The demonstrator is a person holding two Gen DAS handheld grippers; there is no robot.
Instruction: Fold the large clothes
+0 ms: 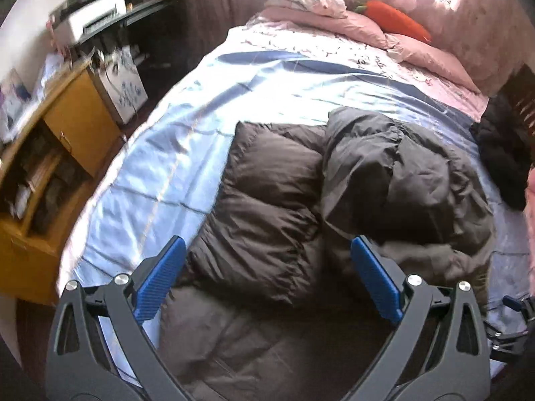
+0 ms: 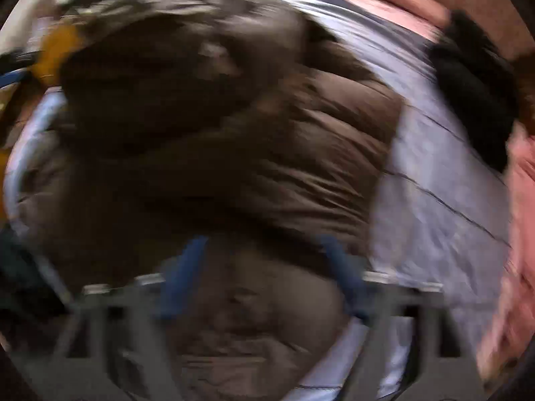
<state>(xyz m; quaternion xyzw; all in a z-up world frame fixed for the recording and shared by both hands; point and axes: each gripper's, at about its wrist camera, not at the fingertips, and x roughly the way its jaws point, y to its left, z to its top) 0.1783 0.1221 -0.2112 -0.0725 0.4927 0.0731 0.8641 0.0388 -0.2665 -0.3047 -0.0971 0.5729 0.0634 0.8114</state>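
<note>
A large dark brown puffer jacket [image 1: 301,193] lies partly folded on the blue bedsheet [image 1: 174,167], its right part bunched up over its left. My left gripper [image 1: 267,247] is open, its blue pads [image 1: 160,277] spread wide above the jacket's near part, holding nothing. In the right wrist view, which is blurred by motion, the same jacket [image 2: 217,133] fills the middle. My right gripper [image 2: 264,244] is open just above the jacket, with brown fabric between and below its fingers [image 2: 184,267].
A black garment [image 1: 501,160] lies at the bed's right edge; it also shows in the right wrist view [image 2: 474,87]. Pink pillows [image 1: 334,20] and an orange carrot plush [image 1: 398,20] sit at the bed's head. A yellow wooden cabinet [image 1: 67,140] stands left of the bed.
</note>
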